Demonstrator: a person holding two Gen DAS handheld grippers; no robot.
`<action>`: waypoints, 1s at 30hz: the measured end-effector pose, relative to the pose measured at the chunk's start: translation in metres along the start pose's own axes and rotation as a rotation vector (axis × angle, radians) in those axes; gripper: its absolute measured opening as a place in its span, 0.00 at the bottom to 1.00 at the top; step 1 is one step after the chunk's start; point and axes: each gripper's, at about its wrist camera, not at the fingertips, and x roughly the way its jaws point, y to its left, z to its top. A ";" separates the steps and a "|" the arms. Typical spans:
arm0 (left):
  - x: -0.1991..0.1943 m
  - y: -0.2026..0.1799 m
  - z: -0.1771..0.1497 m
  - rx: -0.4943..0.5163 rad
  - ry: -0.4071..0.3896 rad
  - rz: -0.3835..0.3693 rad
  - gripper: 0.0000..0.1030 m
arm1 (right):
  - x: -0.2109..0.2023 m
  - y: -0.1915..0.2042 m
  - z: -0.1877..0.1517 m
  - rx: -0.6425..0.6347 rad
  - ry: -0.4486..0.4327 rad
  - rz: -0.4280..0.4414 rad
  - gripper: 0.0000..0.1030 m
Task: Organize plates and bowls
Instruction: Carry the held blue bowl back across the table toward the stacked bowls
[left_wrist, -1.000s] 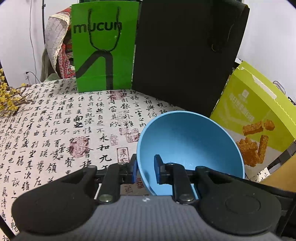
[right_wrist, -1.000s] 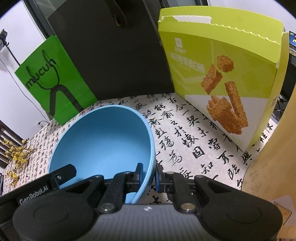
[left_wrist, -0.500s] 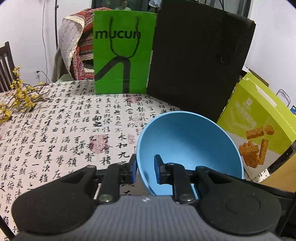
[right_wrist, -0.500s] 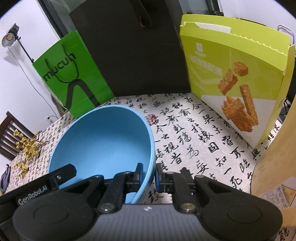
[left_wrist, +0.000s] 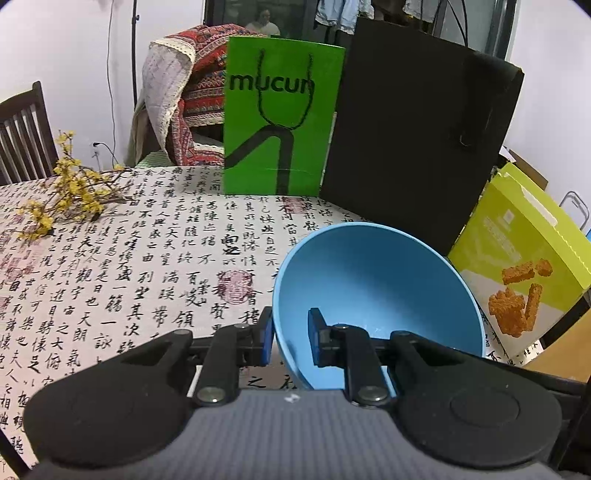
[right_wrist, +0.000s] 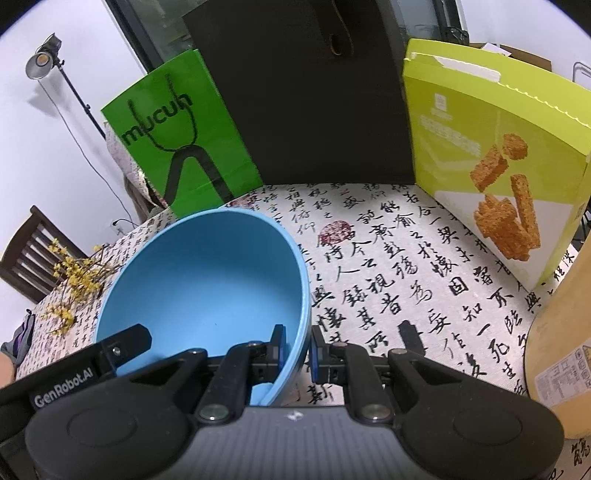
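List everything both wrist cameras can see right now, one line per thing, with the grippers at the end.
blue bowl: 1, light blue, tilted, held above the cloth by its rim on two sides.
tablecloth: 1, white with black calligraphy, covers the table.
green paper bag: 1, "mucun" print, upright at the back.
black paper bag: 1, upright, right of the green one.
snack box: 1, lime green, upright at the right.
yellow flower sprig: 1, lying on the cloth, left.
wooden chair: 1, dark, far left.
light stand: 1, black, behind the table.
left hand-held gripper: 1, black, clamped on the bowl's rim.
right hand-held gripper: 1, black, clamped on the opposite rim.
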 end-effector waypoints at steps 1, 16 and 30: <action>-0.002 0.002 0.000 -0.003 -0.001 0.002 0.18 | -0.001 0.002 -0.001 -0.004 0.000 0.003 0.12; -0.029 0.032 -0.001 -0.041 -0.035 0.038 0.18 | -0.011 0.034 -0.009 -0.055 0.005 0.045 0.12; -0.050 0.054 -0.005 -0.065 -0.054 0.071 0.18 | -0.020 0.059 -0.016 -0.100 0.008 0.079 0.12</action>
